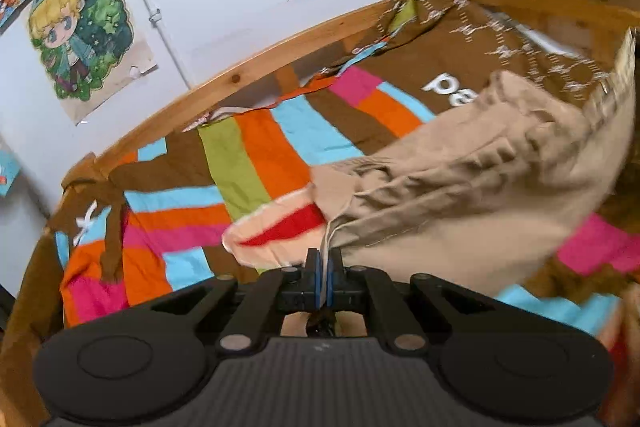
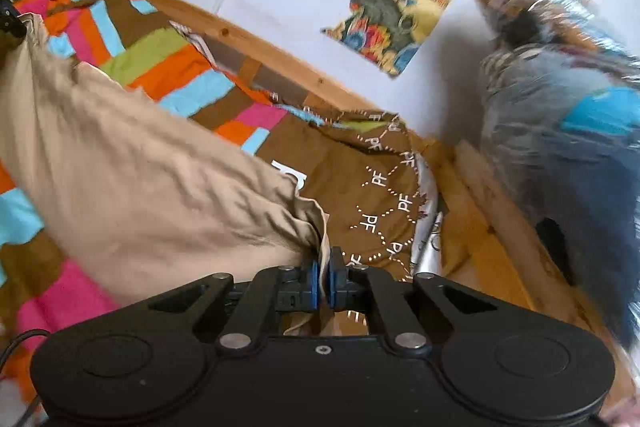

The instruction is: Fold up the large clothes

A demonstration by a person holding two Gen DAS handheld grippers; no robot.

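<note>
A large beige garment (image 1: 480,179) hangs stretched in the air above a bed with a brown, multicoloured striped cover (image 1: 248,155). My left gripper (image 1: 324,259) is shut on one edge of it, where a lining with a red patch (image 1: 288,227) shows. In the right wrist view the same beige garment (image 2: 132,179) runs off to the left, bunched at my right gripper (image 2: 324,263), which is shut on its other edge. The cloth is wrinkled and taut between the two grippers, and the left gripper shows as a dark shape (image 2: 8,15) at the far left edge.
A wooden bed frame (image 1: 256,67) runs along a white wall with colourful posters (image 1: 80,35). A brown pillow with white letters (image 2: 360,179) lies at the head. A shiny bag of bedding (image 2: 560,131) stands at the right corner. A black cable (image 2: 20,343) hangs lower left.
</note>
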